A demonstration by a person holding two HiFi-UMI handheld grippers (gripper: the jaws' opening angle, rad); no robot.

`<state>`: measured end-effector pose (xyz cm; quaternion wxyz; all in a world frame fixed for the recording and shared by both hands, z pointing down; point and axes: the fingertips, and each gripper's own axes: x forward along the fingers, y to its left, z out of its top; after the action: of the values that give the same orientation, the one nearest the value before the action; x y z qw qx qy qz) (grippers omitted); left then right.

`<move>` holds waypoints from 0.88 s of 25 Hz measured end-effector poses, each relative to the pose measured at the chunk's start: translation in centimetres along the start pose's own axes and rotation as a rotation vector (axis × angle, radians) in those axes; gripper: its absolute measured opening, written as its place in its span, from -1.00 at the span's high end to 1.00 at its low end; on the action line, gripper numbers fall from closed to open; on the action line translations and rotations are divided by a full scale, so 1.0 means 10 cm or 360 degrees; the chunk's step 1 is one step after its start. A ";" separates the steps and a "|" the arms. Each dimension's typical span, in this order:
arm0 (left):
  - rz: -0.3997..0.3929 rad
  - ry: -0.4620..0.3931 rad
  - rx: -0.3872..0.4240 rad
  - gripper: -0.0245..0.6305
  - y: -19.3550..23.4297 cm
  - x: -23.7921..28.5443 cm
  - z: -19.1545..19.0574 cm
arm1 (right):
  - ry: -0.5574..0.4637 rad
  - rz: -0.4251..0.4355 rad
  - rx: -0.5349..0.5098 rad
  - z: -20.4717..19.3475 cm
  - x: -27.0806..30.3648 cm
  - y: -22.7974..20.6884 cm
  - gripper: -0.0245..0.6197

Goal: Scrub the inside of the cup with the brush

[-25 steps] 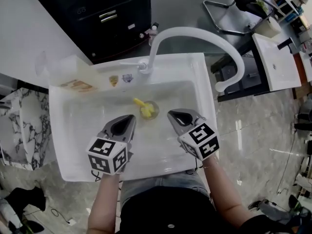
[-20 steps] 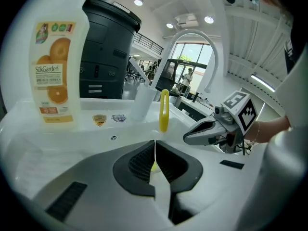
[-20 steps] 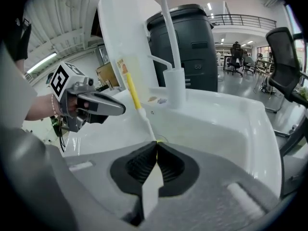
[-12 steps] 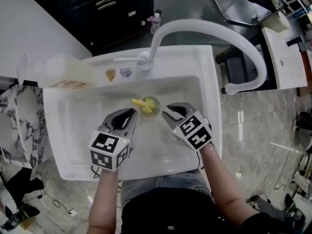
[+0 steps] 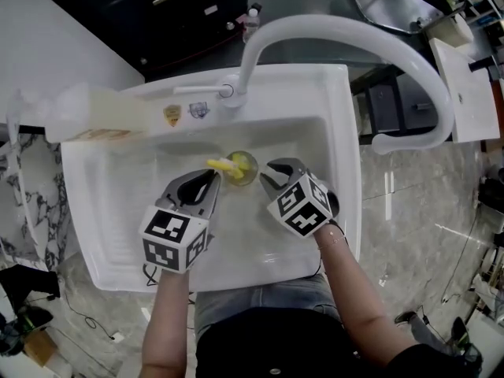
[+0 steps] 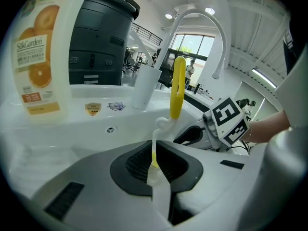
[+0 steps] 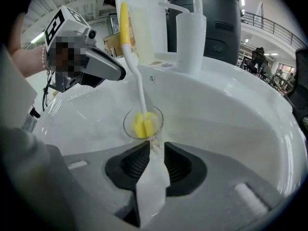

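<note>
A white sink (image 5: 348, 124) fills the middle, its white faucet (image 5: 339, 28) arching from the far rim out to the right. A translucent bottle (image 5: 94, 118) with an orange label lies on the far-left rim, near two small stickers (image 5: 171, 115). In the basin a clear cup (image 5: 247, 162) holds a yellow brush (image 5: 220, 164) whose handle leans left. The left gripper (image 5: 214, 181) sits just left of the cup and the right gripper (image 5: 268, 175) just right of it, both with fingers pointing far. Whether either touches the cup or the brush cannot be told.

Clear glass cup (image 7: 128, 127), glossy white sink (image 5: 118, 203)
</note>
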<state>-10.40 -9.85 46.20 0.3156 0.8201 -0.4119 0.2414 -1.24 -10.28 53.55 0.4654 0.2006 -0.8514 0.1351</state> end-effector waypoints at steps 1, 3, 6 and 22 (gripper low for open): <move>0.0002 0.0000 -0.0001 0.86 0.00 0.01 0.00 | 0.0013 -0.0002 -0.0007 -0.01 0.02 0.00 0.63; 0.0003 -0.0001 -0.0003 0.86 -0.01 0.01 0.00 | 0.0048 -0.0012 -0.0042 -0.05 0.04 0.01 0.63; -0.0008 0.0010 0.0001 0.78 -0.02 0.04 -0.01 | 0.0100 -0.0039 -0.0112 -0.10 0.10 0.02 0.63; -0.0129 -0.0002 0.0070 0.54 -0.10 0.25 0.00 | 0.0131 -0.0161 -0.0296 -0.13 0.31 0.01 0.73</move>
<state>-8.21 -10.75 47.51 0.3066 0.8430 -0.3731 0.2369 -1.82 -10.30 56.87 0.5227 0.1936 -0.8293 0.0400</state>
